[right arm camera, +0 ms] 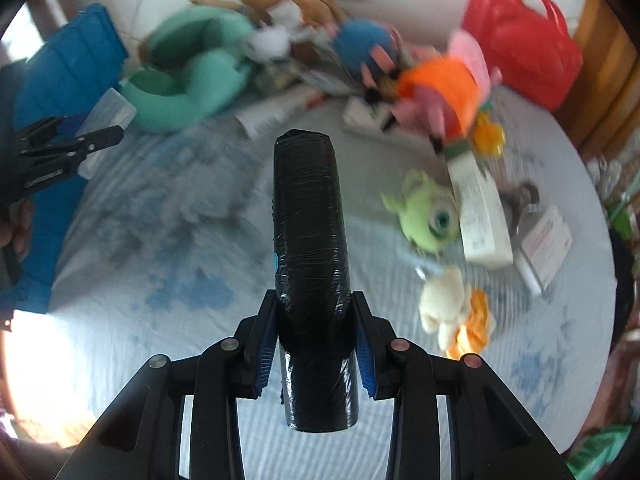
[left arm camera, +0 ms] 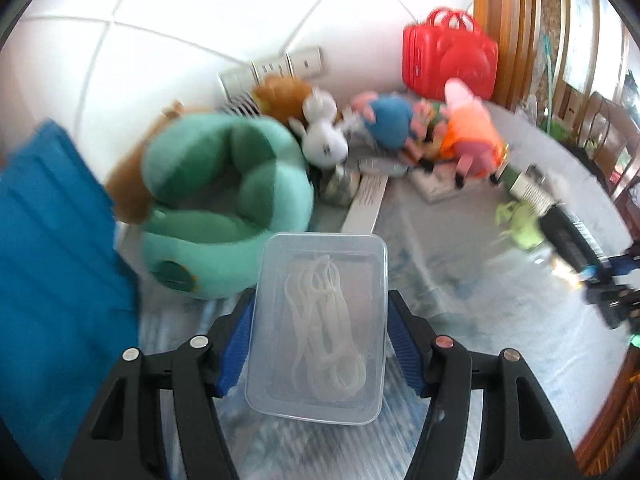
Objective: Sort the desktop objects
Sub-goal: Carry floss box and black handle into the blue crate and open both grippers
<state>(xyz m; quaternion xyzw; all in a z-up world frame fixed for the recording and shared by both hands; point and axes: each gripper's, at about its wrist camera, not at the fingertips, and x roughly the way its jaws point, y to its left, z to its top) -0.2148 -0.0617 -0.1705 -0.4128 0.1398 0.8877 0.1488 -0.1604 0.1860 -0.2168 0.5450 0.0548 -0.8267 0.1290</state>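
Sorting a cluttered table: the left gripper [left arm camera: 320, 344] clamps a clear lidded box [left arm camera: 318, 328] beside the green plush cushion [left arm camera: 224, 196], while the right gripper [right arm camera: 316, 344] clamps a black wrapped cylinder [right arm camera: 310, 256], both apparently lifted for carrying.

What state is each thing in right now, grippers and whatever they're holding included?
Left hand-held gripper: shut on the clear plastic box.
Clear plastic box: lid on, pale cords inside.
Right hand-held gripper: shut on the black wrapped roll.
Black wrapped roll: held, pointing forward.
Red case: closed, upright.
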